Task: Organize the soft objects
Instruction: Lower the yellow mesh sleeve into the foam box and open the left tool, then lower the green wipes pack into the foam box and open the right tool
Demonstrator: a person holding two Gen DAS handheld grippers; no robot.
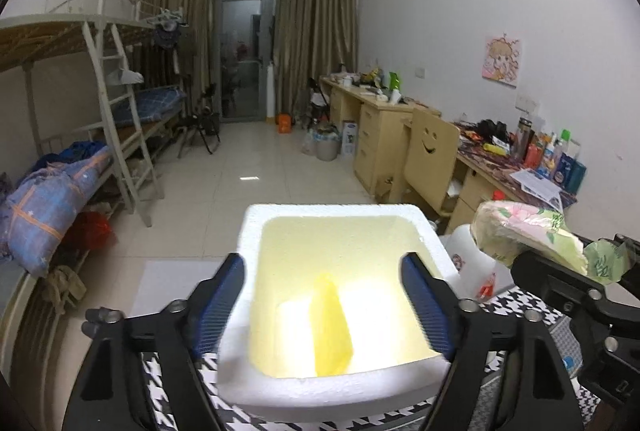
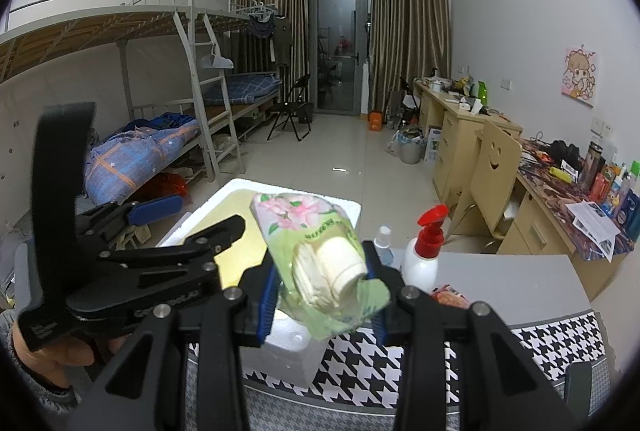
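A white foam box [image 1: 332, 387] stands on the houndstooth tablecloth, with a yellow soft item [image 1: 332, 327] inside it. My left gripper [image 1: 326, 315] is open, its blue-padded fingers [image 1: 222, 307] straddling the box's near part. My right gripper [image 2: 322, 291] is shut on a soft tissue pack [image 2: 316, 243] with a pink flower print, held above the box's right side [image 2: 280, 347]. The pack also shows in the left wrist view [image 1: 528, 235], to the right of the box. The left gripper also shows in the right wrist view [image 2: 156, 215].
A pump bottle with a red top [image 2: 424, 255] and a small clear bottle [image 2: 384, 243] stand right of the box. Desks [image 2: 460, 127], a smiley chair [image 2: 492, 167] and clutter line the right wall. Bunk beds [image 2: 160, 135] stand on the left.
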